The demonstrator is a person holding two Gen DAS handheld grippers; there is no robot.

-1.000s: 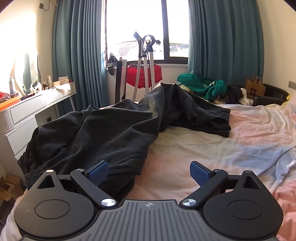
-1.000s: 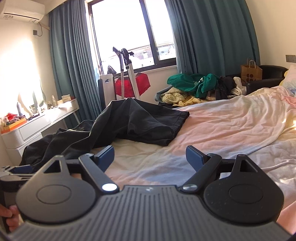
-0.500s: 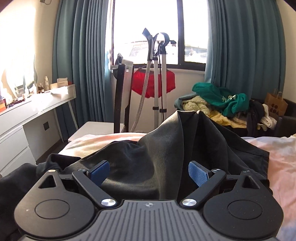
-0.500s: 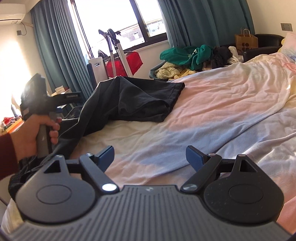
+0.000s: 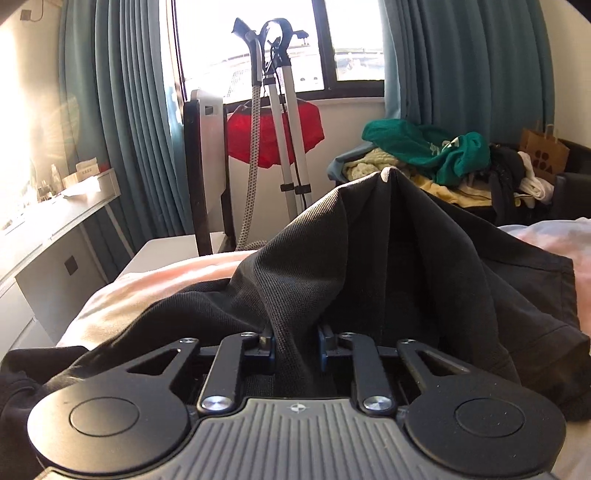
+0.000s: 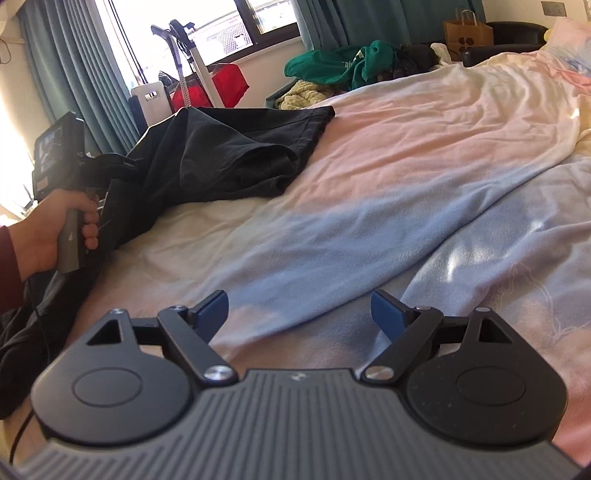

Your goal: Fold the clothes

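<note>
A black garment [image 5: 388, 266] lies crumpled along the left side of the bed. My left gripper [image 5: 295, 349] is shut on a raised fold of it, and the cloth rises in a ridge ahead of the fingers. In the right wrist view the same black garment [image 6: 236, 155] stretches from the far left of the bed toward the window. There a hand [image 6: 55, 225] holds the left gripper's handle against the cloth. My right gripper [image 6: 299, 314] hangs open over the pink and blue bedsheet [image 6: 406, 184], nothing between its fingers, well right of the garment.
Beyond the bed's far edge are a garment steamer stand [image 5: 273, 110] with a red cloth, a dark chair [image 5: 203, 177] and a pile of green and yellow clothes [image 5: 436, 155]. A white desk [image 5: 48, 221] runs along the left wall. A brown paper bag [image 6: 467, 31] stands at the back right.
My left gripper moved forward onto the black garment and shut on a fold of it. The right gripper tilted down toward the sheet and stayed open.
</note>
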